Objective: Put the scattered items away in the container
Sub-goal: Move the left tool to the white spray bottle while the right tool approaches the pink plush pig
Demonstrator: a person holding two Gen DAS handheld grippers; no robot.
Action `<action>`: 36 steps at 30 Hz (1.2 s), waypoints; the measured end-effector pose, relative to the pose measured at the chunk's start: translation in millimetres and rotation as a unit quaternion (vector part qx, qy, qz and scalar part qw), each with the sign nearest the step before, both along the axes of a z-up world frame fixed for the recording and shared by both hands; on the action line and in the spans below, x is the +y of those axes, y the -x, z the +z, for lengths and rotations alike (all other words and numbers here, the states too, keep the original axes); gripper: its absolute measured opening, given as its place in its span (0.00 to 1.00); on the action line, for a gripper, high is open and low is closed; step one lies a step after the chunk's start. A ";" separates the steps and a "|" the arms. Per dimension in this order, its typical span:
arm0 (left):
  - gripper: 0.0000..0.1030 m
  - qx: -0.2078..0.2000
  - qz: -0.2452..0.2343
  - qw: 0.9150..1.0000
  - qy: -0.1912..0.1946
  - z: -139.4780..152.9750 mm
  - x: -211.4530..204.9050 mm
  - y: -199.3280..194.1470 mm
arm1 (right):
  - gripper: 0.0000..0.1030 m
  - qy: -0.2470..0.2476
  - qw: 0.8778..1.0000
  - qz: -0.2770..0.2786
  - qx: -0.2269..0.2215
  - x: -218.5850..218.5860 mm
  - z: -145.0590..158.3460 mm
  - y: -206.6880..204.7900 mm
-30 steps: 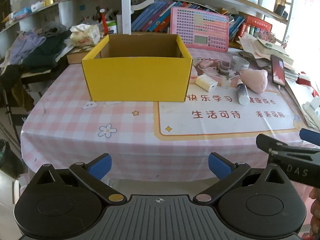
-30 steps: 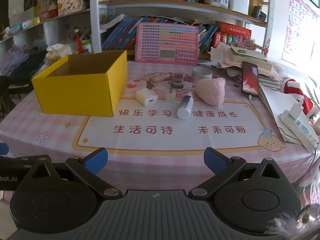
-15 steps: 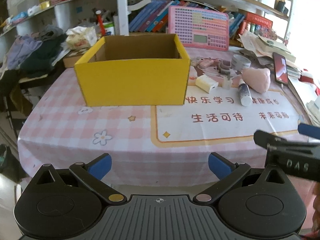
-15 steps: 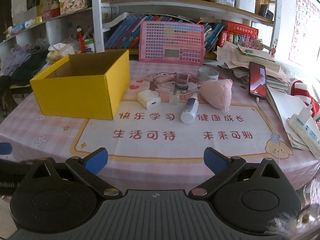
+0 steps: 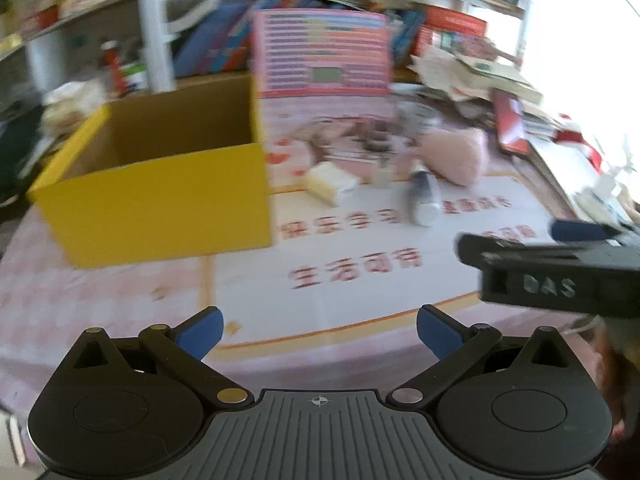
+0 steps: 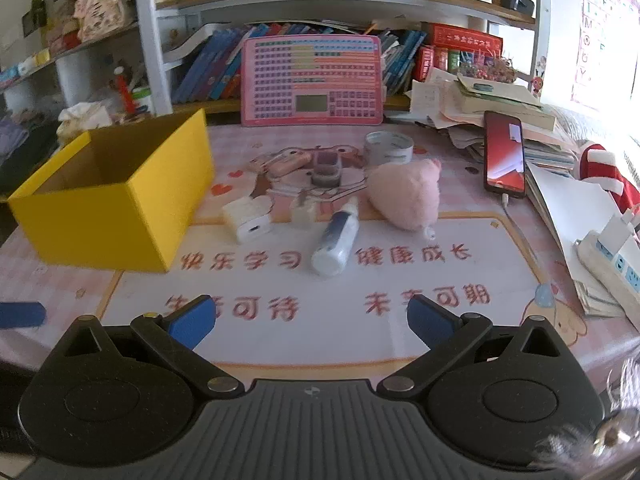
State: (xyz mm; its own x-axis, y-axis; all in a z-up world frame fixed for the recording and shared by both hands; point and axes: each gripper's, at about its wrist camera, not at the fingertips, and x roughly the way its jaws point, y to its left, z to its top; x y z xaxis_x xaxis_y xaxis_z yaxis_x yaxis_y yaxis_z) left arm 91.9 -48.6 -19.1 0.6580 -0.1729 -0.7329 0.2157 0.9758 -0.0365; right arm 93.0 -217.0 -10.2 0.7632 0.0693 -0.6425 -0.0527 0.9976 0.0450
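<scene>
A: Largest item on the table?
B: Yellow box [image 6: 116, 196], open-topped, on the left of the printed mat [image 6: 320, 292]; nothing visible inside from here.

A: Next down?
B: Pink plush [image 6: 404, 194], right of centre, lying on the mat's far edge. Just behind it, a tape roll [image 6: 389, 147].

A: Then?
B: White tube [image 6: 336, 240], lying on its side, cap toward the camera, just left of the plush. White charger [image 6: 250, 220] between tube and box, apart from both. A small pale block [image 6: 303, 212] sits between charger and tube.

A: Grippers?
B: Right gripper [image 6: 311, 318] spread wide, empty, above the mat's near part. Left gripper [image 5: 318, 330] likewise spread and empty; its view is motion-blurred, and the right gripper shows there at the right edge.
</scene>
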 end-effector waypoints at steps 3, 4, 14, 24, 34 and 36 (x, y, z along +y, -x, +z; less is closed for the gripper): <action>1.00 0.001 -0.011 1.000 -0.007 1.6 -17.5 -12.8 | 1.00 0.002 1.000 0.001 0.001 -11.8 0.5 -13.0; 1.00 0.003 -0.014 1.000 -0.008 1.5 -23.5 -17.4 | 1.00 0.004 1.000 0.001 0.001 -15.8 0.5 -17.1; 1.00 0.027 -0.056 0.998 -0.025 -2.0 -83.4 -56.8 | 1.00 -0.007 1.000 0.001 0.009 -64.1 -3.3 -57.4; 1.00 0.023 -0.075 0.997 0.001 -4.4 -116.4 -101.7 | 1.00 0.012 0.995 0.093 -0.015 -95.7 -3.3 -104.8; 0.89 0.037 -0.072 0.996 -0.035 -32.3 -148.4 -145.8 | 1.00 0.039 0.988 0.150 0.014 -106.2 -23.3 -170.0; 0.82 0.045 -0.066 0.996 -0.040 -38.8 -150.6 -154.4 | 1.00 0.051 0.986 0.157 0.018 -106.5 -28.5 -183.0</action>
State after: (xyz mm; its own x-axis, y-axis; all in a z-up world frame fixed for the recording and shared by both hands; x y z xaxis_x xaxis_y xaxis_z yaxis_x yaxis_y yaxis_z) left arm 246.4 -199.2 -57.9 0.5651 -0.1923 -0.8023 0.3418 0.9396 0.0155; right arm 276.0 -323.5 -38.7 0.6907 0.2321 -0.6849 -0.3600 0.9318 -0.0472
